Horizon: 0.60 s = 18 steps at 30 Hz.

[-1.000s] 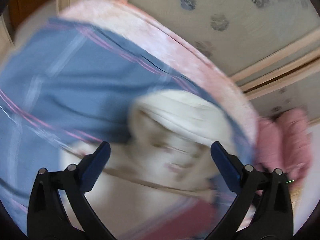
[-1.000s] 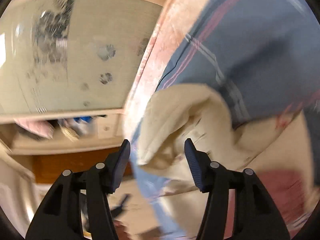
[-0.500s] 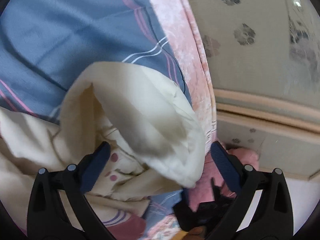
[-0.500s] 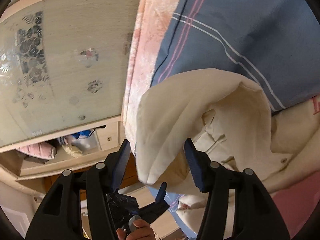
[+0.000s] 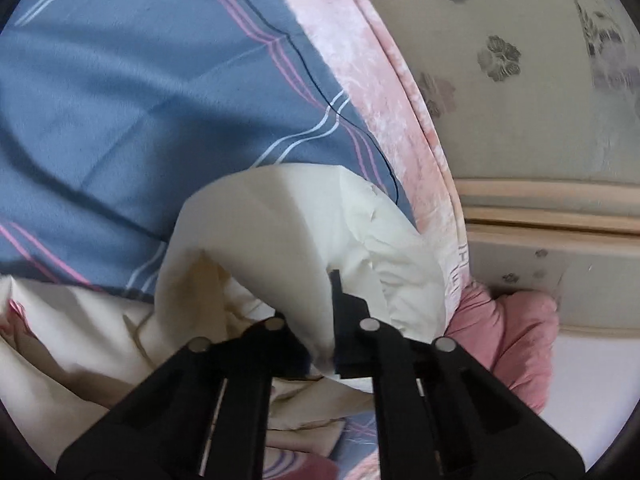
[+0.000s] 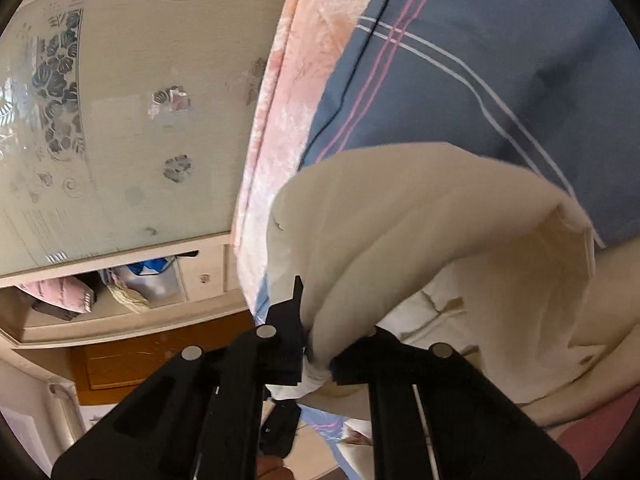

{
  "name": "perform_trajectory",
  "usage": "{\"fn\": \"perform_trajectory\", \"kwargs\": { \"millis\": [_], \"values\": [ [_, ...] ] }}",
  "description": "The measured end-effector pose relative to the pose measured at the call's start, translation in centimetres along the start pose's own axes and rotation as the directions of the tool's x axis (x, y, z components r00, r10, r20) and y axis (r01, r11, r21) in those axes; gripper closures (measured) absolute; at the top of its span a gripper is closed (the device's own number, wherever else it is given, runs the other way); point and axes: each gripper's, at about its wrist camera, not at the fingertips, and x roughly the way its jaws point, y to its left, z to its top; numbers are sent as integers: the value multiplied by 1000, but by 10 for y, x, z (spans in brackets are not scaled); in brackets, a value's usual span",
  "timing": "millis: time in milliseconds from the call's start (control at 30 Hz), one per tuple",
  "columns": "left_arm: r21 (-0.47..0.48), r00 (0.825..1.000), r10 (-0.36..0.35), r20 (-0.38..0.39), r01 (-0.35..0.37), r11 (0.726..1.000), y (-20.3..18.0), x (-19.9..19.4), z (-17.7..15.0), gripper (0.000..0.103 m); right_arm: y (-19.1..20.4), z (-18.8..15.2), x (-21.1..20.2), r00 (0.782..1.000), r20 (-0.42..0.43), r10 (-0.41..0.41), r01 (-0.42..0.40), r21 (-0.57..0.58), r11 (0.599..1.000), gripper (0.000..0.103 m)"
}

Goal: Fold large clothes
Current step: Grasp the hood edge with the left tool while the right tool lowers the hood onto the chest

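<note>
Left claw and right claw each pinch an edge of the cream cotton garment, lifted at the blue plaid bed sheet's edge. Judged early: garment bunched, no fold laid.

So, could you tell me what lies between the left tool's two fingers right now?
A bunched fold of the cream garment is pinched there; the left tool is closed on it above the blue striped sheet, as the left wrist view shows.
</note>
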Motion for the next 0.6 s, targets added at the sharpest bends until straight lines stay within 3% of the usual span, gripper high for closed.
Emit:
{"fn": "perform_trajectory", "kwargs": {
  "millis": [233,600],
  "values": [
    [14,999,30,-44,-30,999,6,0,-8,97,-20,-13,-11,1000,6,21,-21,67,998,95],
    [237,991,137,-1,-133,962,-28,-32,-35,97,2,-23,-37,999,0,47,-47,32,998,95]
  ]
}}
